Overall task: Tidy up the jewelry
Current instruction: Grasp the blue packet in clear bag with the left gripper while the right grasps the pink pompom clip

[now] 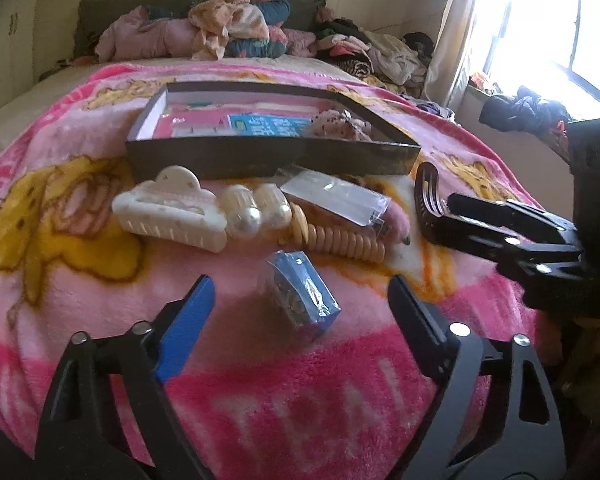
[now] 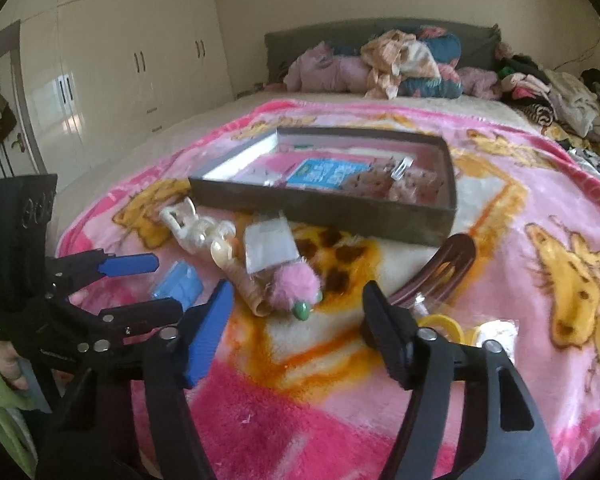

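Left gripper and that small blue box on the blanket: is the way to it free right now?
Probably yes. The left gripper has its jaws spread wide with the small blue box lying between them on the blanket, nothing on top of it. The right gripper sits off to the side.

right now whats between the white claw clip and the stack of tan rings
In the left wrist view, a cluster of pearly cream hair pieces lies between the white claw clip and the stack of tan rings, touching both.

Both wrist cameras sit low and close over the pink blanket [image 1: 80, 288], facing the headboard. The left view looks from the left, the right from the right; both share the dark tray [image 1: 260, 156] [image 2: 332, 208].
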The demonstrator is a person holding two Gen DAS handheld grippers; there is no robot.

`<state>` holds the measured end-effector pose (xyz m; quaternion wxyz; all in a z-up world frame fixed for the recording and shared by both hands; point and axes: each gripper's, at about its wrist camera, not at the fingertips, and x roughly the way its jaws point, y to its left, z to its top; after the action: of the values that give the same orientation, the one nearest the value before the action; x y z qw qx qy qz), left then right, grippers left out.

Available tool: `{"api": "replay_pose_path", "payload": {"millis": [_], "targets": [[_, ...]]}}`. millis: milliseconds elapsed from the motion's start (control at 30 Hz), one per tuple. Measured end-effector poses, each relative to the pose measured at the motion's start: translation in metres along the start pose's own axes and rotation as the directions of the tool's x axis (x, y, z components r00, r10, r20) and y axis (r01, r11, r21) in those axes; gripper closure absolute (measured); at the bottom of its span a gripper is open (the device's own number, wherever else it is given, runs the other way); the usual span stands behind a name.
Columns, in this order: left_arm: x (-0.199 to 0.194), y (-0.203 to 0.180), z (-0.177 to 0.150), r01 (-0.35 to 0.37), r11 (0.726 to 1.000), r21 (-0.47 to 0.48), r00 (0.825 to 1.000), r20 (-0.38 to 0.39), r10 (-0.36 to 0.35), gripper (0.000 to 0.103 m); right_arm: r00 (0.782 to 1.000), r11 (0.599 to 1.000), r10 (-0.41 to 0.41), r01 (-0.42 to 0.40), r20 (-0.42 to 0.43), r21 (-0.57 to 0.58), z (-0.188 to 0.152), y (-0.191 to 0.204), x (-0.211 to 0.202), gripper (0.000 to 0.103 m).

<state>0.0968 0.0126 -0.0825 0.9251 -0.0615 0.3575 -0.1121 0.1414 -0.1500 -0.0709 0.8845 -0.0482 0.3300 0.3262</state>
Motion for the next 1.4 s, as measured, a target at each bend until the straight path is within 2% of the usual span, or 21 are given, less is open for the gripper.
{"api": "replay_pose_path", "payload": {"millis": [133, 333, 467, 533, 600, 1033, 1400], "targets": [[0.008, -0.002, -0.001, 0.008, 1.000, 0.001, 1.000, -0.020, -0.008, 0.043, 0.999, 1.000, 0.020, -0.020, -0.028, 0.014, 0.001, 0.002, 0.014, 0.047], [0.012, 0.000, -0.003, 0.008, 1.000, -0.004, 0.999, -0.035, -0.008, 0.077, 0.998, 0.999, 0.028, -0.025, -0.065, 0.046, 0.005, 0.002, 0.036, 0.058], [0.013, 0.002, -0.003, 0.005, 1.000, -0.003, 0.999, -0.041, -0.005, 0.085, 0.997, 0.996, 0.042, -0.036, -0.071, 0.084, 0.004, -0.003, 0.043, 0.063], [0.013, 0.001, -0.004, 0.005, 1.000, 0.004, 0.999, -0.042, -0.005, 0.085, 0.997, 0.993, 0.054, -0.046, -0.063, 0.111, 0.004, -0.007, 0.043, 0.071], [0.012, 0.000, -0.004, 0.006, 1.000, 0.012, 0.999, -0.038, -0.006, 0.085, 0.997, 0.991, 0.059, -0.052, -0.058, 0.124, 0.004, -0.009, 0.041, 0.073], [-0.004, -0.017, 0.005, 0.006, 0.998, 0.065, 1.000, 0.005, -0.007, 0.085, 1.000, 0.991, -0.007, 0.010, -0.028, 0.134, -0.007, -0.009, 0.004, 0.074], [-0.009, -0.031, 0.016, 0.015, 0.996, 0.091, 0.999, 0.029, -0.017, 0.085, 1.000, 0.988, -0.021, 0.018, 0.021, 0.155, -0.002, -0.012, -0.024, 0.074]]}}
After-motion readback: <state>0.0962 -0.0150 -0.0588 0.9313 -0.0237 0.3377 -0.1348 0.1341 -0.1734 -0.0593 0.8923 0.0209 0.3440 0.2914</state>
